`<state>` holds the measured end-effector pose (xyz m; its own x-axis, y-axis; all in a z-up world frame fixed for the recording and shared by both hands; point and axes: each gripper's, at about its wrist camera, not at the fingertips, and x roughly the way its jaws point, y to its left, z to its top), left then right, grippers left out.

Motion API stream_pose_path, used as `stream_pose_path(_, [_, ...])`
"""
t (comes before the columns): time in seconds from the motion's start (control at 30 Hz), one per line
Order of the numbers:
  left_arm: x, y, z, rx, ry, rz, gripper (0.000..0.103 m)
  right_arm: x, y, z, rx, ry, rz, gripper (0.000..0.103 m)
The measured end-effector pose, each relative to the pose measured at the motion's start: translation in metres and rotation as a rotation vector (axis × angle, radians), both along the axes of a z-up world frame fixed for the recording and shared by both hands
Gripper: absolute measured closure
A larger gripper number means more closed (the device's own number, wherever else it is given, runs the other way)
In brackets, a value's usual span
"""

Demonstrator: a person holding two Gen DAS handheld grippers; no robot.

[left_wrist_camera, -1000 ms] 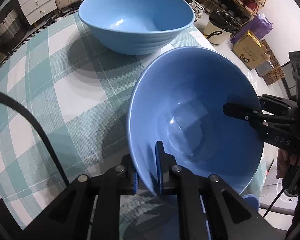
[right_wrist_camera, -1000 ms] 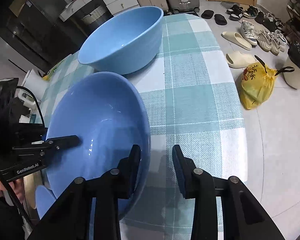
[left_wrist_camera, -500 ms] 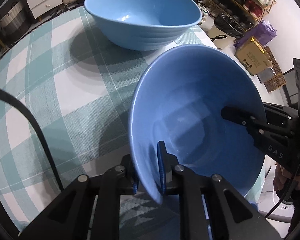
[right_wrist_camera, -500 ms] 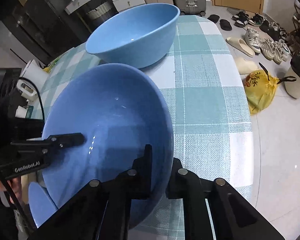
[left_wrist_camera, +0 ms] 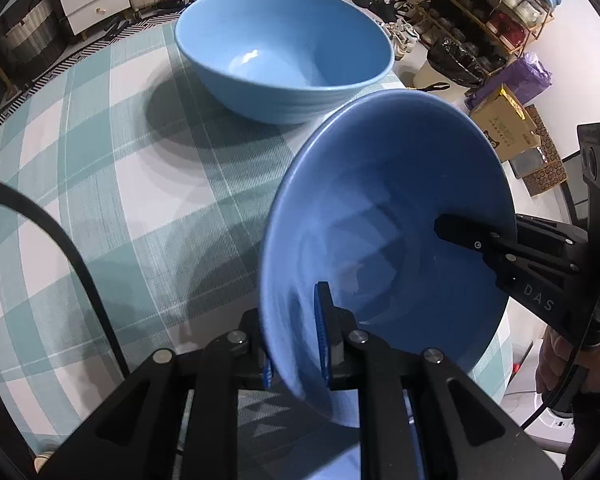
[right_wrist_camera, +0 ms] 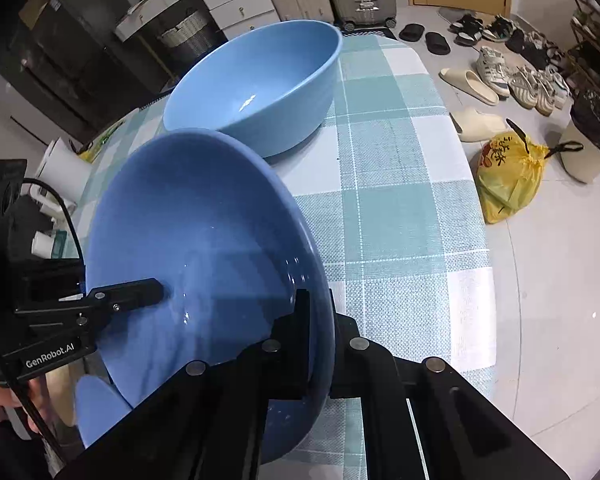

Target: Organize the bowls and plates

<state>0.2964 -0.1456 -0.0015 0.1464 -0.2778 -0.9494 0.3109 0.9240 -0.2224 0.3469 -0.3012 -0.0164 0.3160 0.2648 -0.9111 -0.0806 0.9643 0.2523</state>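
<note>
Blue glossy bowl (left_wrist_camera: 384, 232), smooth, round, thin-rimmed, tilted above the table (left_wrist_camera: 100, 184), now pinched on both sides. Right gripper (right_wrist_camera: 320, 344) has just closed on its rim, one finger inside, one outside; a second ago those jaws stood apart beside the rim. Left gripper (left_wrist_camera: 296, 344) clamps the opposite rim as before. Two-handed hold looks ready for carrying. Woven checked teal-white cloth covers the table. Farther off sits a deeper big bowl (left_wrist_camera: 288, 52), faintly ribbed outside, likely the nesting target.
</note>
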Motion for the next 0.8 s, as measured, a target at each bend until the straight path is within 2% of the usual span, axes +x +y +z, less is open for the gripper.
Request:
stream_pose_path(0.27, [-0.003, 0.002, 0.000, -0.001, 0.007, -0.008, 0.088, -0.006, -0.007, 0.000, 0.039, -0.006, -0.031, 0.098])
stream_pose_path(0.53, [-0.012, -0.004, 0.016, -0.012, -0.021, -0.020, 0.088, -0.026, -0.017, 0.021, 0.076, -0.094, -0.066, 0.098])
stream_pose_path(0.8, [-0.017, -0.004, 0.030, 0.003, -0.051, -0.017, 0.088, -0.033, -0.014, 0.034, 0.076, -0.138, -0.089, 0.098])
